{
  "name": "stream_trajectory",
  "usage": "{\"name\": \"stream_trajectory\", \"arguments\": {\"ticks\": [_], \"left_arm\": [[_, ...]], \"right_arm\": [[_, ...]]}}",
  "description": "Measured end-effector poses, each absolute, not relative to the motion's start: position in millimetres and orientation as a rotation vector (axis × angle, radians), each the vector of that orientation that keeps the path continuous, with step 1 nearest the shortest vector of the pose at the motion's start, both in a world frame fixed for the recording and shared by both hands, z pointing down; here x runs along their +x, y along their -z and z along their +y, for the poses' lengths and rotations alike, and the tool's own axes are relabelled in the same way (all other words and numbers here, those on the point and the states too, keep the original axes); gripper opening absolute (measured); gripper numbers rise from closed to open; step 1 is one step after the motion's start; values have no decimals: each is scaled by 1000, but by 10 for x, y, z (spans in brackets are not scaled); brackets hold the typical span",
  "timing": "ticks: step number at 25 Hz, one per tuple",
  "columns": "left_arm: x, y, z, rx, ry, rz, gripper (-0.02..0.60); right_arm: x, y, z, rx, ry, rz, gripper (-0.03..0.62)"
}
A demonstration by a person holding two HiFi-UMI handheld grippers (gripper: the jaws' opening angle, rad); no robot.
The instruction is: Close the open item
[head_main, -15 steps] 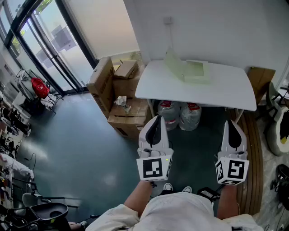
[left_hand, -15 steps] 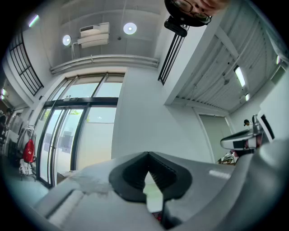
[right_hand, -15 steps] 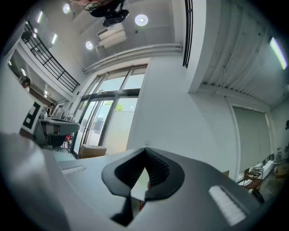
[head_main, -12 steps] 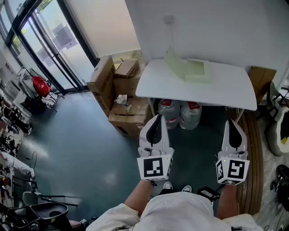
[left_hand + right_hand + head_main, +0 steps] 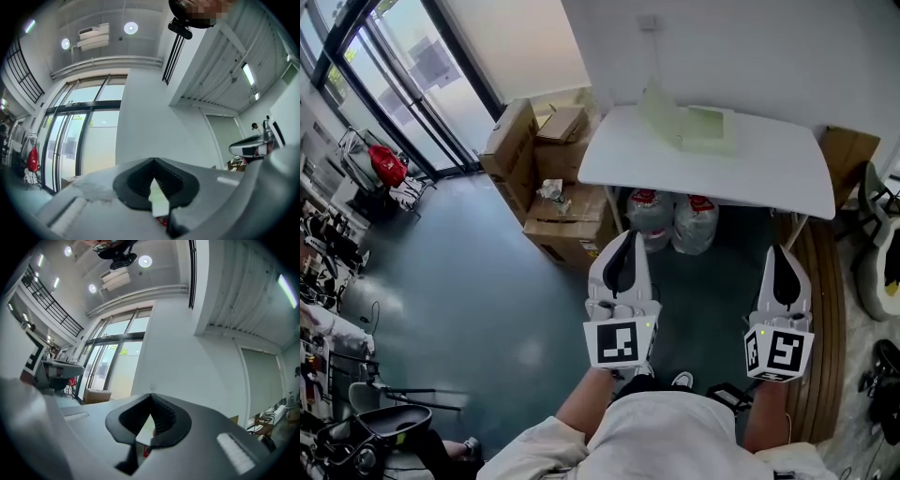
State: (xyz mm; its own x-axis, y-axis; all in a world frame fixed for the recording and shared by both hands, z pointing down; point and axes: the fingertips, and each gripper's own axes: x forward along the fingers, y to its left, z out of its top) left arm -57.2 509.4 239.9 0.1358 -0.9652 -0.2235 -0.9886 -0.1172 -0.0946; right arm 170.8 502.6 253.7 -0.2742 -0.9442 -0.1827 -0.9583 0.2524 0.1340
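Observation:
A pale green box-like item (image 5: 686, 128) lies open on the white table (image 5: 712, 183), its lid (image 5: 657, 114) standing up at the left. Both grippers are held side by side well short of the table, over the floor, pointing toward it. My left gripper (image 5: 624, 243) is shut, its jaws meeting at the tip with nothing between them (image 5: 153, 161). My right gripper (image 5: 782, 254) is also shut and empty (image 5: 151, 397). Neither touches the item.
Large water bottles (image 5: 673, 220) stand under the table. Stacked cardboard boxes (image 5: 546, 178) sit to its left, near the glass doors (image 5: 403, 84). A curved wooden board (image 5: 821, 309) lies on the floor at the right. The dark green floor (image 5: 469, 281) spreads out to the left.
The head view has shifted a little, so the table sits slightly higher in the picture. Both grippers keep the same pose and stay shut.

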Motion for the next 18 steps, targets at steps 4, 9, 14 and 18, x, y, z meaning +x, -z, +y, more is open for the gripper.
{"name": "stream_trajectory", "arguments": {"ticks": [4,9,14,18], "left_arm": [[-482,-2483,5114,-2184,-147,1949,2],[-421,-2600,5086,-2188,-116,1967,2],[-393,-2713,4942,-2195,-102,1982,2],[-411,-2777,4801,-2204,-111,1982,2]], "right_arm": [[1828,-2629,5040,-1846,-309,2435,2],[1947,-2730,4973,-1849,-264,2429,2],[1996,-2812,4861,-1832,-242,2440,2],[1952,-2853,4727,-1854,-288,2445,2]]}}
